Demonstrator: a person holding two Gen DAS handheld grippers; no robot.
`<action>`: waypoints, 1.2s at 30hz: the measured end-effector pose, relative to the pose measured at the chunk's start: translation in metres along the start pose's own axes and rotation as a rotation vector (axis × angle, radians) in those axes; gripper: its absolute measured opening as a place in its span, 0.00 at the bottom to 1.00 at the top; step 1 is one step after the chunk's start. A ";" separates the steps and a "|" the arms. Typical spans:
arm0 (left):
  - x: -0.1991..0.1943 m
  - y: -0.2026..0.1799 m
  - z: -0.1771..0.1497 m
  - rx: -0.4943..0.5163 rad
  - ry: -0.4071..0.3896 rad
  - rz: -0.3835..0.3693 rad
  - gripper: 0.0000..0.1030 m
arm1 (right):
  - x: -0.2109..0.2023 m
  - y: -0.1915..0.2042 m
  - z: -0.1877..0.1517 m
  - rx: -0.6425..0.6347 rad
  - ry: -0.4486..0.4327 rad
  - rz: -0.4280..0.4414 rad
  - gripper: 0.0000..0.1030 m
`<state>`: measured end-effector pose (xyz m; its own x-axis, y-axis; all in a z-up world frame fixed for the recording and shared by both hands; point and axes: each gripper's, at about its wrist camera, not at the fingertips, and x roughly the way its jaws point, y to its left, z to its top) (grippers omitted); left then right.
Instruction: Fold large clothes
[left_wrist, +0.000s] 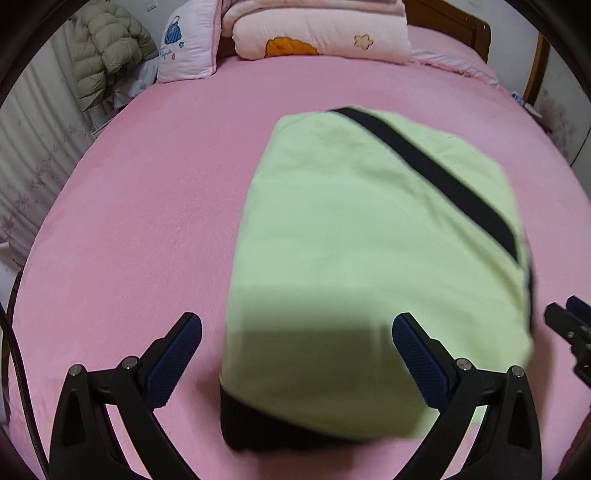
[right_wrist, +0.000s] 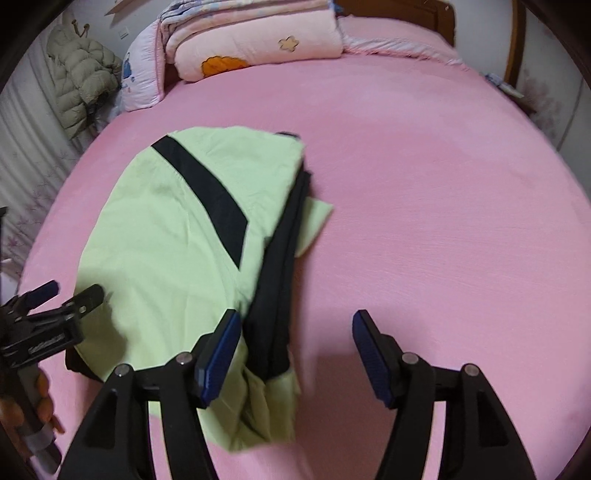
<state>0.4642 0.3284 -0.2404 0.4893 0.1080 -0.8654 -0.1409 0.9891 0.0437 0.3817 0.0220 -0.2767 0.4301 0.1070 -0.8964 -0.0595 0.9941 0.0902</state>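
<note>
**Green top lies folded on the pink bed**

The light green garment (left_wrist: 369, 240) is in the middle of the pink bed (left_wrist: 147, 221). It is folded into a thick, neat block. A black stripe (left_wrist: 424, 173) runs across the top of it, and black cloth shows along its near edge and its right side. In the right wrist view a small green flap (right_wrist: 314, 221) sticks out on the right side, and another bit of loose green cloth hangs out at the near corner.

The left gripper (left_wrist: 295, 354) has its jaws wide apart. The near end of the garment shows between them, but the pads do not press on it, so it holds nothing. The right gripper (right_wrist: 295, 354) has its jaws partly open and is empty too. Its left pad is over the garment's near corner and its right pad is over bare bed.

The cloth looks soft, thin and light. It will bend and sag when lifted, and the layers could slide apart. I think the best place to grab is the thick folded edge, with all the layers pinched together. The loose flap would need a gentle tuck under.

Pillows and a folded quilt (left_wrist: 321, 33) sit at the far end of the bed.
</note>
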 end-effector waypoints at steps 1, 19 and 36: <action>-0.006 -0.001 0.002 -0.005 -0.002 -0.014 1.00 | -0.009 0.000 -0.002 -0.001 -0.004 -0.011 0.61; -0.258 -0.089 -0.102 -0.042 0.004 -0.202 1.00 | -0.221 -0.016 -0.062 0.062 -0.071 0.092 0.61; -0.468 -0.167 -0.209 0.030 -0.071 -0.165 1.00 | -0.413 -0.084 -0.163 0.050 -0.070 0.098 0.61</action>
<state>0.0794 0.0912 0.0529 0.5632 -0.0504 -0.8248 -0.0284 0.9964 -0.0803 0.0621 -0.1082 0.0155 0.4862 0.2023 -0.8501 -0.0596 0.9782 0.1988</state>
